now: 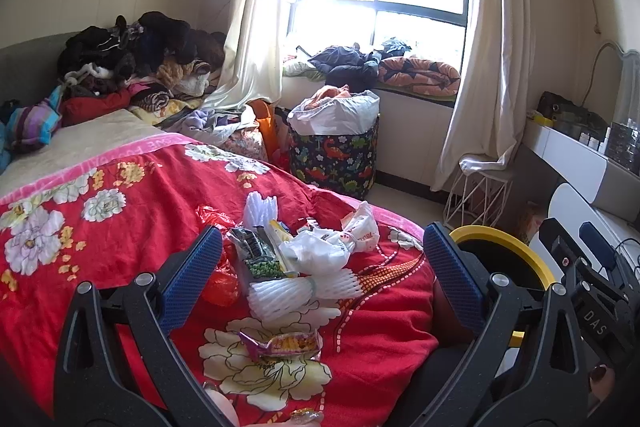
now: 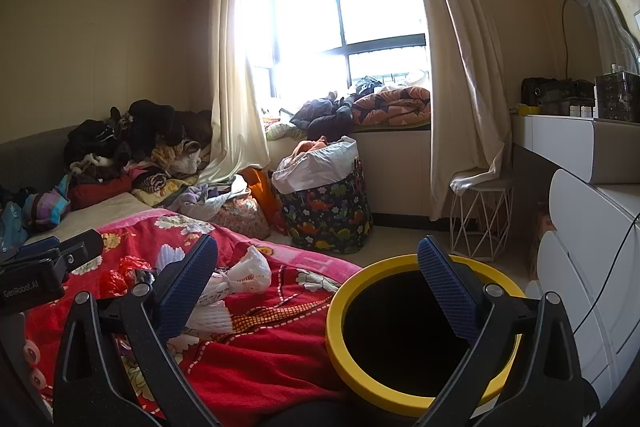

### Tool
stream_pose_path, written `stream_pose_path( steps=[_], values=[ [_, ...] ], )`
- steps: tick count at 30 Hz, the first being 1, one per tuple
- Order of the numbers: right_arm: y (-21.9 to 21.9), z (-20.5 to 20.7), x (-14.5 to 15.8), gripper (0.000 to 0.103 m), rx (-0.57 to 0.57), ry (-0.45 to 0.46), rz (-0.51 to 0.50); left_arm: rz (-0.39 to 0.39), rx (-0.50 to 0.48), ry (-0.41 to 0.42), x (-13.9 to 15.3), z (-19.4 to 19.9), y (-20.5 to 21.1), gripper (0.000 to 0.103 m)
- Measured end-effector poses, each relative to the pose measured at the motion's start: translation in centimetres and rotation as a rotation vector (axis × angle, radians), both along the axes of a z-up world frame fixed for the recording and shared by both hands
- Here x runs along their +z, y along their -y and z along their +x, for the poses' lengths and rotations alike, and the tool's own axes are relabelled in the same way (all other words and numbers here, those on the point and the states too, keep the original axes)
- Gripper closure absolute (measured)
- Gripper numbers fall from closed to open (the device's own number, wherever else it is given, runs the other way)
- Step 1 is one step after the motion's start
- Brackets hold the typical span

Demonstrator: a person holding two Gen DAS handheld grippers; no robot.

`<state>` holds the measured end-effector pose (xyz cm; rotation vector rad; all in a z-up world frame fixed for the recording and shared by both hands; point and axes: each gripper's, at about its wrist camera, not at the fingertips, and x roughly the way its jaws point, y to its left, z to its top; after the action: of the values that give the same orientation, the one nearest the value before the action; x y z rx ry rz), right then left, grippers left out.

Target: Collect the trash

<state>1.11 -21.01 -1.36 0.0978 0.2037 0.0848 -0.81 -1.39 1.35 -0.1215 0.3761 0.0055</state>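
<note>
The left gripper (image 1: 322, 275) hangs over the trash (image 1: 304, 259) heaped mid-frame on the red quilt (image 1: 120, 227), fingers wide apart, holding nothing. The right gripper (image 2: 318, 291) is likewise spread and empty above the yellow-rimmed bin (image 2: 340, 339) at lower right.

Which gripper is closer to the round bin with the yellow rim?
Right. The right gripper hangs open beside the round yellow-rimmed bin, one jaw over its dark opening. The left gripper is open over the pile of wrappers on the red flowered blanket, the bin off to its right.
</note>
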Motion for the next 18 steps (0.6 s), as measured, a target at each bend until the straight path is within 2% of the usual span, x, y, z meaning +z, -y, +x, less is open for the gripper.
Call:
stream_pose_path(
  steps=[13, 18],
  values=[
    [-0.4, 0.0, -0.8, 0.006, 0.018, -0.019, 0.006, 0.002, 0.007, 0.004, 0.0, -0.1, -0.1, 0.011],
    [-1.3, 0.9, -0.6, 0.006, 0.043, -0.046, -0.001, -0.012, 0.032, 0.002, -0.3, 0.0, -1.5, 0.011]
  ],
)
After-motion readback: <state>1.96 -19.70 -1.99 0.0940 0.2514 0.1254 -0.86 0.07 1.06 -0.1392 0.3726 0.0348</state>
